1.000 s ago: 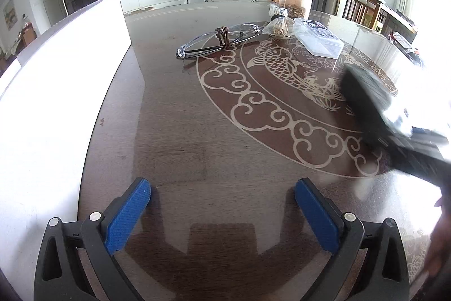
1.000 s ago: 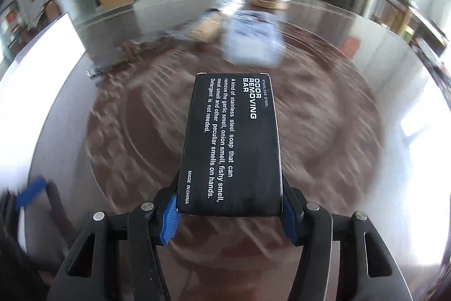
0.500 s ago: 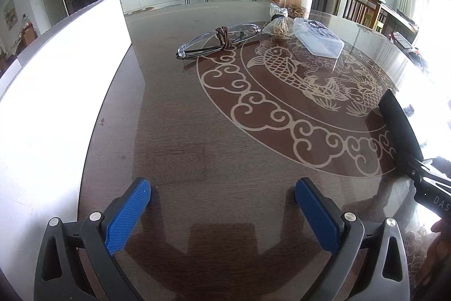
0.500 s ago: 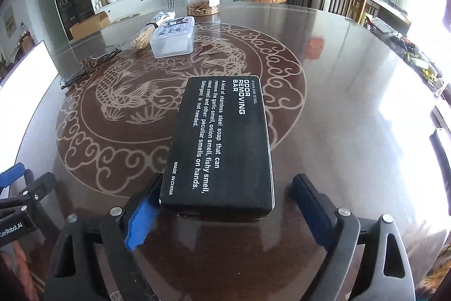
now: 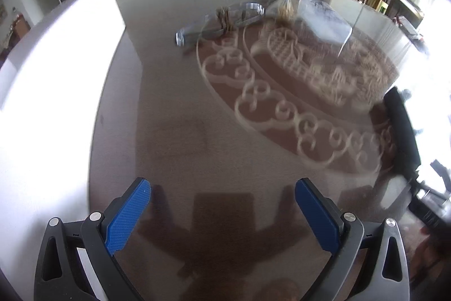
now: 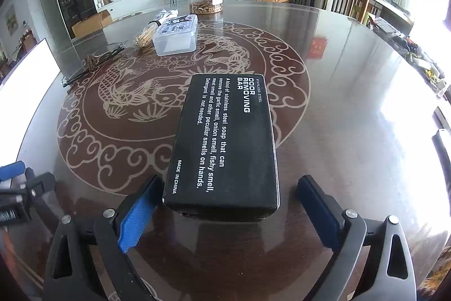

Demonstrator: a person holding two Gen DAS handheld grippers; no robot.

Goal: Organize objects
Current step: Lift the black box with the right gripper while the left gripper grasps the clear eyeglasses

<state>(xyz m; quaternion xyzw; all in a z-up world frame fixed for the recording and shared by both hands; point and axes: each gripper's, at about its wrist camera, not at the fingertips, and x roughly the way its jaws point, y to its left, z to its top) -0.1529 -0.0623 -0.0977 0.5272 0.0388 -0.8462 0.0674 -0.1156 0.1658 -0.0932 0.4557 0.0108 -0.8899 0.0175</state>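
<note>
The right tongs (image 6: 225, 212) are opening; the black odor-removing-bar box (image 6: 225, 143) lies flat on the table (image 6: 338, 109) between their pads, ungripped. The left tongs (image 5: 222, 219) gape wide, empty.

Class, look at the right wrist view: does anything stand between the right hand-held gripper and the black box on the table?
Nothing visible does. The black box lies flat on the table, its near end between the opening pads of the right hand-held gripper, with a clear gap to the right pad. The plastic container sits far behind.
</note>
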